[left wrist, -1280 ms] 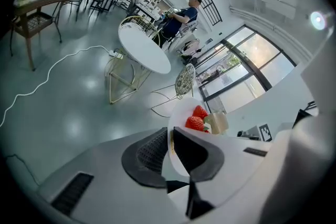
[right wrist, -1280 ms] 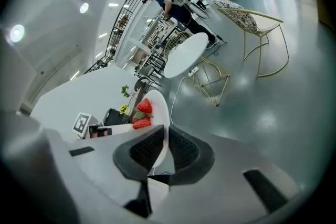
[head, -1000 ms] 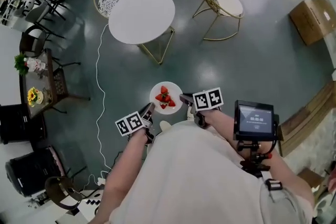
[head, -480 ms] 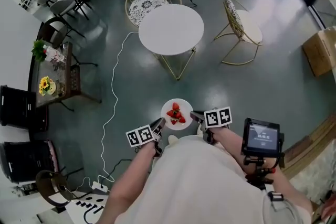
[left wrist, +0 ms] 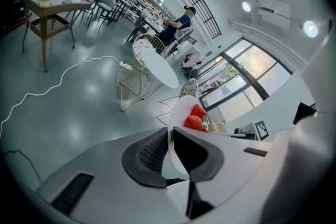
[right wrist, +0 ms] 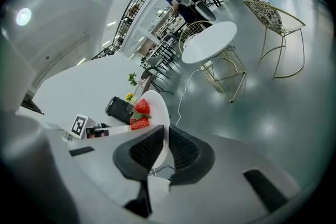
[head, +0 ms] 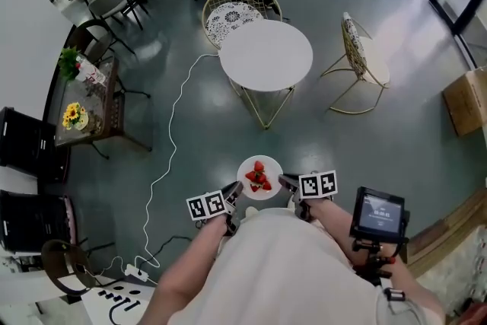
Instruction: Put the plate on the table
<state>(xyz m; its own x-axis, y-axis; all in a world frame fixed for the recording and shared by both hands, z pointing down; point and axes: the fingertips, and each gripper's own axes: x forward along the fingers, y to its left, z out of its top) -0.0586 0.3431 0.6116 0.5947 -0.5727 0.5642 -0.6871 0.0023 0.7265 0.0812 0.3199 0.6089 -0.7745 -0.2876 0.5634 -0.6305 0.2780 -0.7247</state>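
White round plate [head: 274, 171] w/ a few red strawberries [head: 258, 179] on it is up in the air, well short of the round white table on gold wire legs [head: 265, 55]. It hangs on the person's side of that table, over bare grey floor [head: 342, 141], not above the tabletop at all.

Left gripper [head: 233, 190] is clamped on the plate's rim at the side away from the table's right-hand chair; its jaws are nearly together w/ only the thin edge between the ribbed pads. Right gripper [head: 287, 181] does the same on the opposite rim. Prob. the reason for the two-sided pinch: a one-edge grip would let the plate sag and roll the berries off, and opposite grips keep it balanced while being carried.

Orientation: face up, approx. level, judging by the berries sitting mid-plate. It's round, so no real long axis. The line between the two grip points runs crosswise to the direction toward the table.

Task step as I read it: the carry, w/ set-down not yet begun.
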